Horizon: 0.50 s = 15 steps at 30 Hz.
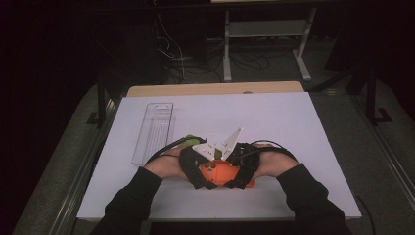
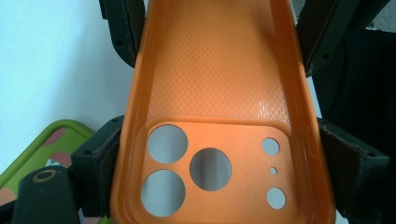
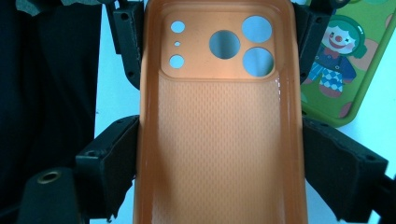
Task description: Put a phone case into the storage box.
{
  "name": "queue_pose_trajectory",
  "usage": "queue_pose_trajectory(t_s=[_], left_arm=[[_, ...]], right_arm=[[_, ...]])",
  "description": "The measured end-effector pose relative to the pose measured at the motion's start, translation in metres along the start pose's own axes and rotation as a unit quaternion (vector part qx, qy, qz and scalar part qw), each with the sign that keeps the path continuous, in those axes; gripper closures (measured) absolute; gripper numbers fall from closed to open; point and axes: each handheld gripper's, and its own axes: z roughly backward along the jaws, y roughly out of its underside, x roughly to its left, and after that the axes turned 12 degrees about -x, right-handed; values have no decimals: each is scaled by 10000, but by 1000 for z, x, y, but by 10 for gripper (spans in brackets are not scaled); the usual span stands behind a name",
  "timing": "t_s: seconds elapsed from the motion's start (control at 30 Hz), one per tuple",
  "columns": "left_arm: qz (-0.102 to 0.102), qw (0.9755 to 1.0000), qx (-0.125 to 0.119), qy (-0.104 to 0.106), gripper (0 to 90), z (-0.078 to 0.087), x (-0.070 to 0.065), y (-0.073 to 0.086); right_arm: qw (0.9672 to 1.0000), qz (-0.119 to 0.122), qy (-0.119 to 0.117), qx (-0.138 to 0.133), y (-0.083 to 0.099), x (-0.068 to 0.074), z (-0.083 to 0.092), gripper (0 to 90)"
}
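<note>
An orange phone case (image 1: 221, 172) with camera holes is held between both grippers over the white table's near middle. My left gripper (image 1: 198, 169) grips its camera end: in the left gripper view the pads (image 2: 105, 154) press on the long edges of the case (image 2: 215, 70). My right gripper (image 1: 242, 167) holds the other end, with its pads (image 3: 112, 154) tight against the sides of the case (image 3: 219, 140). The case's open inside faces both cameras. Each view shows the other gripper's black jaws clamped at the case's far end.
A green phone case (image 3: 345, 60) with a clown picture lies on the table just behind the grippers (image 1: 188, 140). A clear plastic tray (image 1: 154, 131) lies lengthwise at the back left. The white tabletop (image 1: 293, 122) stretches to the right.
</note>
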Motion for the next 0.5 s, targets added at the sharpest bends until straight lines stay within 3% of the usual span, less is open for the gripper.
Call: queue_pose_trajectory(t_s=[0.33, 0.5], left_arm=[[66, 10000, -13, 9, 154, 0, 1, 0], [133, 9999, -5, -96, 155, 3, 3, 1]], right_arm=[[10000, -59, -21, -25, 1, 0, -1, 140], [9998, -145, 73, -89, 4, -1, 0, 37]])
